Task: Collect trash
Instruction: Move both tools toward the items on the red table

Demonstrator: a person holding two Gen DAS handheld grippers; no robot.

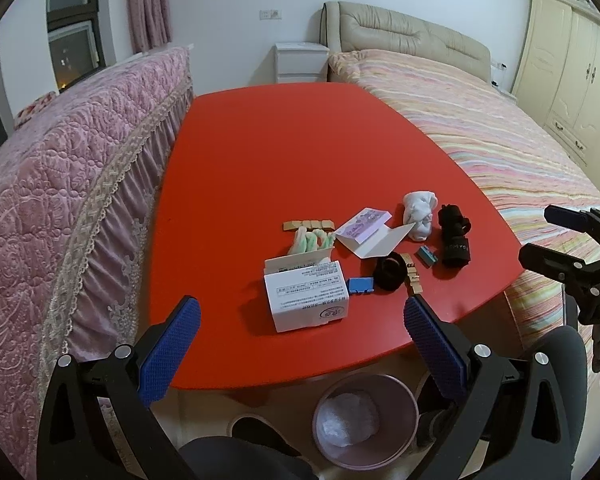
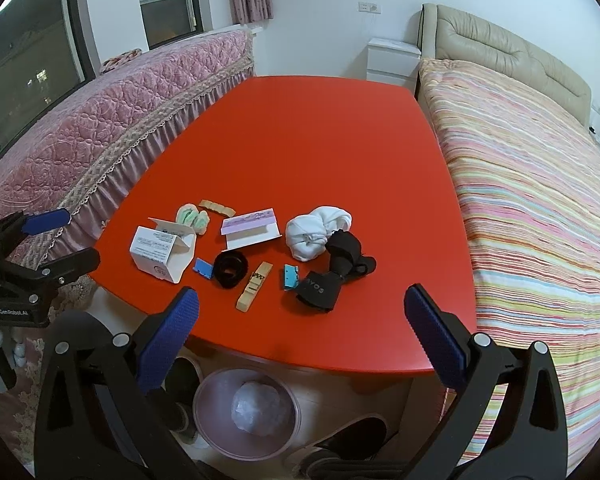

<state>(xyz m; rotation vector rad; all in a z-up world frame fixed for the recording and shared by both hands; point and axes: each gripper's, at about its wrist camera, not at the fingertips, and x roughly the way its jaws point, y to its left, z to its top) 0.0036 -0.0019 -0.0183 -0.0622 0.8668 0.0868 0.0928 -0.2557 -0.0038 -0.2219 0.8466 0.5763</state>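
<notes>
On the red table (image 1: 284, 152) (image 2: 308, 140) lie an open white carton (image 1: 306, 298) (image 2: 160, 252), an open purple-and-white packet (image 1: 366, 232) (image 2: 250, 228), a balled white sock (image 1: 420, 212) (image 2: 318, 232), a black sock (image 1: 454, 236) (image 2: 332, 276), a black band (image 1: 390, 272) (image 2: 230, 268), wooden pegs (image 2: 254, 286) and small blue pieces (image 1: 360, 285) (image 2: 290, 276). A pink bin (image 1: 366, 420) (image 2: 246, 412) with a plastic liner stands on the floor under the near table edge. My left gripper (image 1: 302, 332) is open and empty above the near edge. My right gripper (image 2: 302, 328) is open and empty too.
A pink quilted sofa (image 1: 72, 184) (image 2: 112, 128) lines the table's left side. A striped bed (image 1: 500, 132) (image 2: 540, 200) lines the right. A white nightstand (image 1: 302, 62) stands beyond the far end. Shoes (image 2: 352, 436) lie beside the bin.
</notes>
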